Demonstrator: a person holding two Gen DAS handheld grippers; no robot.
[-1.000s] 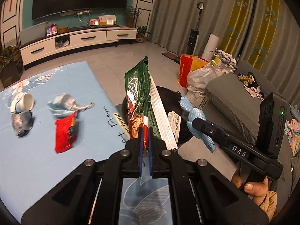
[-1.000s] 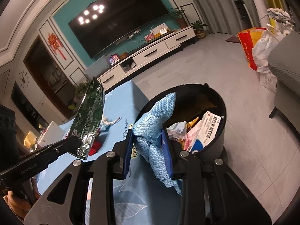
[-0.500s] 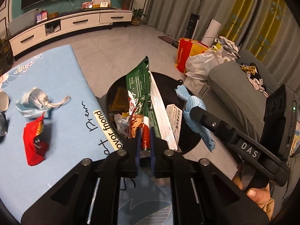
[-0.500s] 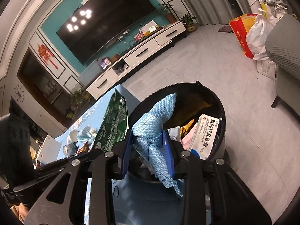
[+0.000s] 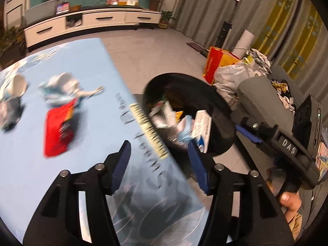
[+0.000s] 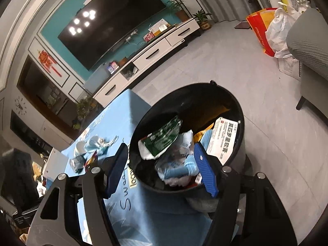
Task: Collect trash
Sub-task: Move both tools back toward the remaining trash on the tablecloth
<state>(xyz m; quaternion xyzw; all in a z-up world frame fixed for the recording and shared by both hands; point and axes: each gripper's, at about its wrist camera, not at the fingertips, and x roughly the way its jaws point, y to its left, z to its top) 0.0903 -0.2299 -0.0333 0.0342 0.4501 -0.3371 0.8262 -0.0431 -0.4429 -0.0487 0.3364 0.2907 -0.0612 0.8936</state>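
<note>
- Left gripper: fingers spread, nothing between them; its jaws have just been opening. It hangs over the desk edge beside the black bin.
- Right gripper: fingers likewise apart and empty, jaws just opened, poised over the bin rim.
- Green wrapper and blue cloth: both lie inside the bin, on the heaped trash.
- Remaining trash: red packet, crumpled mask and cup, on the desk.
- Risk: the bin looks heaped; further drops may slide off the pile onto the floor. The white box leans at the rim and could be knocked out.
</note>
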